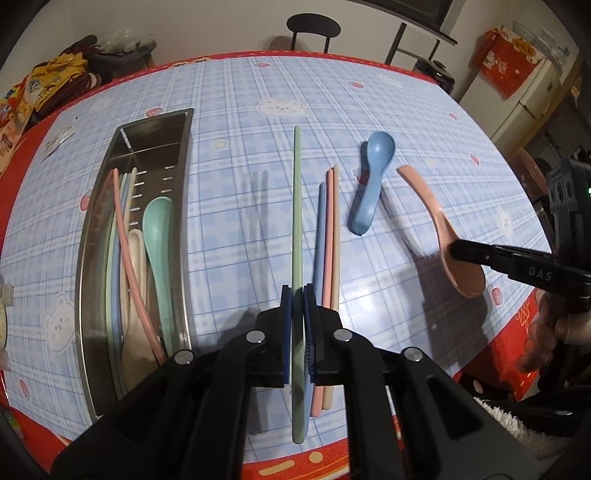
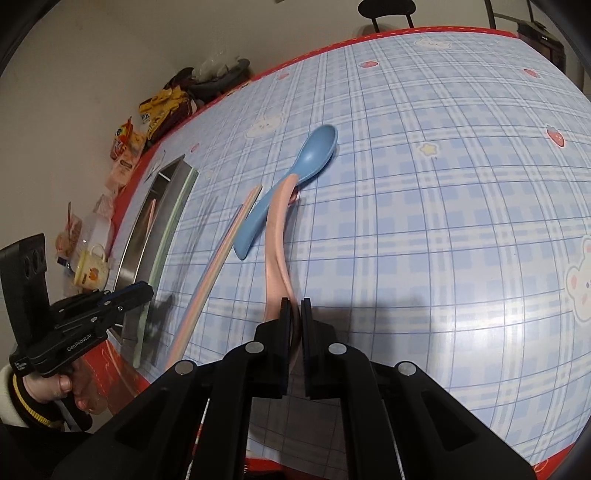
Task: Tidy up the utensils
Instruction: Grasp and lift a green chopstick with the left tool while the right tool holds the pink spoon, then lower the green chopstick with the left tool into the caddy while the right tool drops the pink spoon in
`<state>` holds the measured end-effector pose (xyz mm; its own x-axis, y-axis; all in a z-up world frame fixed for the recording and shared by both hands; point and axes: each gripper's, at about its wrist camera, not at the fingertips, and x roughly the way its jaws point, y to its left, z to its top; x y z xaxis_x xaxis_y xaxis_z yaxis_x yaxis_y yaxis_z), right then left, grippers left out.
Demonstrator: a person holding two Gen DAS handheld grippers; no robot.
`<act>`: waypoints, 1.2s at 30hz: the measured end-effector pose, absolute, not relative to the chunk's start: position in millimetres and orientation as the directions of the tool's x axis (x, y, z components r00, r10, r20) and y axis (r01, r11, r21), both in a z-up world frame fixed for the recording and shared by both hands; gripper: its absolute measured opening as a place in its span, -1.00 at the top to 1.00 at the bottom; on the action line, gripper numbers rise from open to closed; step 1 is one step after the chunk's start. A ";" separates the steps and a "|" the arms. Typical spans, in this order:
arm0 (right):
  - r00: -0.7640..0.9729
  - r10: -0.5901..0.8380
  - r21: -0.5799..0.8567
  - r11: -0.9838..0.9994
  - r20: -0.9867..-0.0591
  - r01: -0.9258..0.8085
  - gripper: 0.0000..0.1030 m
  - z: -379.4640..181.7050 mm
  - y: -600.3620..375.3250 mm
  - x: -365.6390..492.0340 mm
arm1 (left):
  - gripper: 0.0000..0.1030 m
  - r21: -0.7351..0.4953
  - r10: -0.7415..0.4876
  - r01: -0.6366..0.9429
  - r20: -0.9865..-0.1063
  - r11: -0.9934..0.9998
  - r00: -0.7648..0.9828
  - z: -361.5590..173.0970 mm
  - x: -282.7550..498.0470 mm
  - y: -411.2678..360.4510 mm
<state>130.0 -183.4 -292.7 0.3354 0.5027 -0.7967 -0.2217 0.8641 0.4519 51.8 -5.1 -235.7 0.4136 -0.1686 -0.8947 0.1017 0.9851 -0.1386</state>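
My left gripper (image 1: 296,291) is shut on a long green chopstick (image 1: 296,206), held lifted above the table and pointing away from me. To its left lies a steel utensil tray (image 1: 88,240) holding a green spoon (image 1: 157,221), a pink chopstick (image 1: 127,251) and other pale utensils. Three chopsticks (image 1: 328,236), blue, pink and cream, lie on the tablecloth just right of the gripper, with a blue spoon (image 1: 373,184) beyond. My right gripper (image 2: 295,304) is shut on the bowl end of a pink spoon (image 2: 276,229), whose handle reaches toward the blue spoon (image 2: 295,173).
The table wears a blue plaid cloth (image 2: 443,221) with a red border. Snack packets (image 1: 40,88) crowd the far left edge. A dark chair (image 1: 314,27) stands behind the table, and a red box (image 1: 508,61) sits on a white fridge at the right.
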 end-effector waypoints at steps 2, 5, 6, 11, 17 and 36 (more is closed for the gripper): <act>0.337 0.505 0.457 0.863 -0.795 -0.215 0.88 -292.5 -186.1 130.0 | 0.80 -0.152 -0.174 0.087 -0.891 0.985 0.420 -233.4 50.3 -0.6; 0.340 0.506 0.465 0.862 -0.793 -0.201 0.88 -291.6 -189.5 129.1 | 0.80 -0.170 -0.181 0.065 -0.881 0.983 0.437 -226.0 45.0 8.6; 0.341 0.506 0.466 0.862 -0.792 -0.198 0.88 -291.5 -190.0 128.7 | 0.80 -0.175 -0.183 0.059 -0.878 0.983 0.442 -224.2 43.9 11.0; 0.347 0.509 0.476 0.861 -0.788 -0.182 0.88 -287.9 -189.0 128.1 | 0.80 -0.206 -0.185 0.008 -0.863 0.979 0.469 -213.4 36.1 34.3; 0.346 0.517 0.489 0.855 -0.783 -0.171 0.89 -282.6 -173.5 129.2 | 0.80 -0.234 -0.172 -0.066 -0.852 0.970 0.494 -204.6 28.0 76.5; 0.264 0.566 0.522 0.823 -0.781 -0.223 0.88 -262.9 -25.9 134.9 | 0.80 -0.370 -0.280 -0.112 -0.839 0.922 0.466 -228.9 42.3 139.6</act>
